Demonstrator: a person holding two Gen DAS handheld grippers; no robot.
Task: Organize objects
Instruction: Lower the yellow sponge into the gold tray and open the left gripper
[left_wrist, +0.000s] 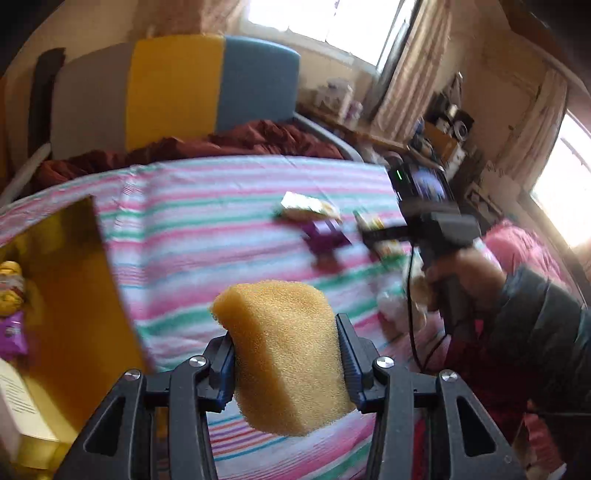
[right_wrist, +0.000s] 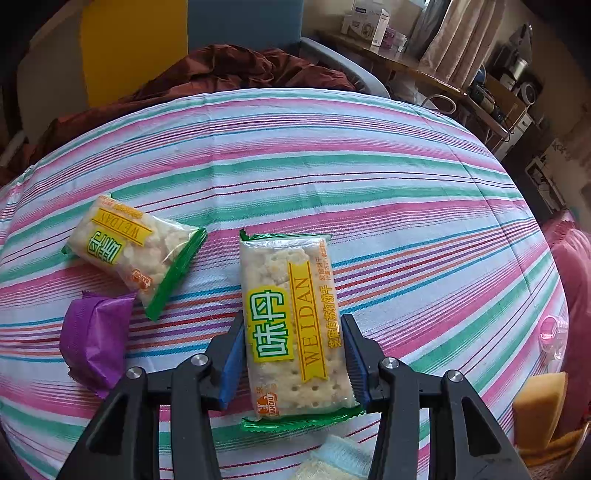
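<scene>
A yellow sponge (left_wrist: 284, 365) is squeezed between the blue pads of my left gripper (left_wrist: 283, 332), held up above the striped cloth (left_wrist: 207, 221). My right gripper (right_wrist: 293, 325) is shut on a clear cracker packet (right_wrist: 288, 295) with green ends and a yellow label, lengthwise between the fingers, low over the cloth. A second cracker packet (right_wrist: 129, 251) and a purple packet (right_wrist: 96, 339) lie to its left on the cloth. In the left wrist view the right gripper (left_wrist: 369, 232) is blurred, held by a person's hand (left_wrist: 465, 273) at the right.
An open yellow box (left_wrist: 74, 280) stands at the left with snack packets (left_wrist: 13, 288) inside. Another yellow sponge (right_wrist: 539, 402), a clear pink item (right_wrist: 552, 332) and a pale blue cloth (right_wrist: 336, 461) lie near the table's right and near edges. A brown blanket (right_wrist: 229, 70) and a chair sit behind.
</scene>
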